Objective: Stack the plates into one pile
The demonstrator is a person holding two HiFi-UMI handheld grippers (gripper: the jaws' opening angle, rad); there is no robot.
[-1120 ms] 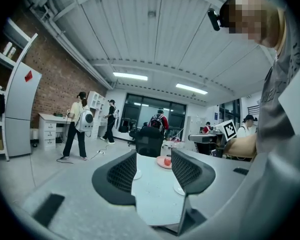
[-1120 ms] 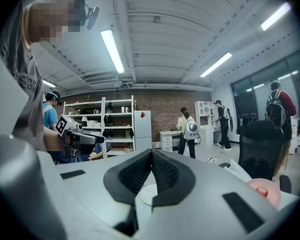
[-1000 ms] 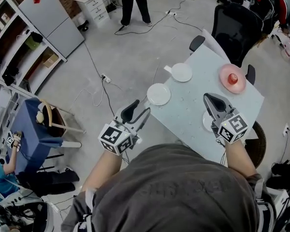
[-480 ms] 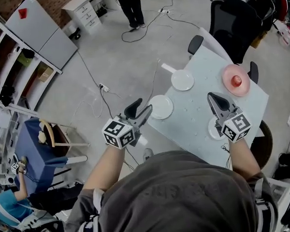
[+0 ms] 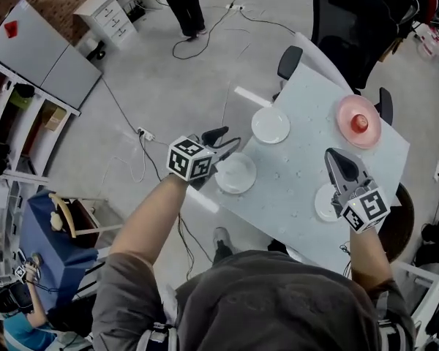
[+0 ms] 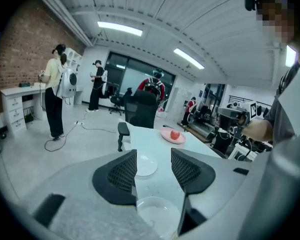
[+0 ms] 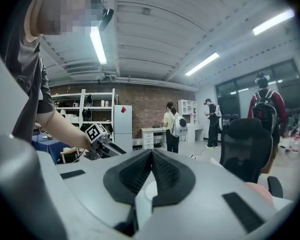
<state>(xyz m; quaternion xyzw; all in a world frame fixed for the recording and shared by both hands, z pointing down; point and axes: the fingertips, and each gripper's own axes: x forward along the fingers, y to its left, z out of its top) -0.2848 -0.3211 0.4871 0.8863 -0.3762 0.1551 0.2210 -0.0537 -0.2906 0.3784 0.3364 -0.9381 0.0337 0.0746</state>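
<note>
Three white plates lie apart on the pale bench [image 5: 293, 174] in the head view. The near-left plate [image 5: 235, 174] sits by the bench's left edge, the far plate [image 5: 271, 125] lies beyond it, and the right-hand plate [image 5: 322, 202] is at the near right. A pink plate [image 5: 345, 126] carrying a red fruit [image 5: 360, 122] sits toward the far right. My left claw [image 5: 229, 139] reaches in from the left edge, just beside the near-left plate's rim. My right claw [image 5: 335, 156] hangs over the bench just past the right-hand plate.

In the left gripper view, the jaws stand apart with nothing between them. The near-left plate [image 6: 157, 215] shows low in the gap, just ahead of and beneath the tips. The far plate [image 6: 144, 165] lies further along the same line, and the pink plate is beyond that and to the right.

In the right gripper view, the jaws are pressed together and empty, pointing across toward my left arm. A sliver of white shows low behind them. I take it for a plate but can't tell which one.

I judge the left claw to be the nearer one. Its plate lies ahead and below, so the move turns on dropping the tips onto that near rim.
</note>
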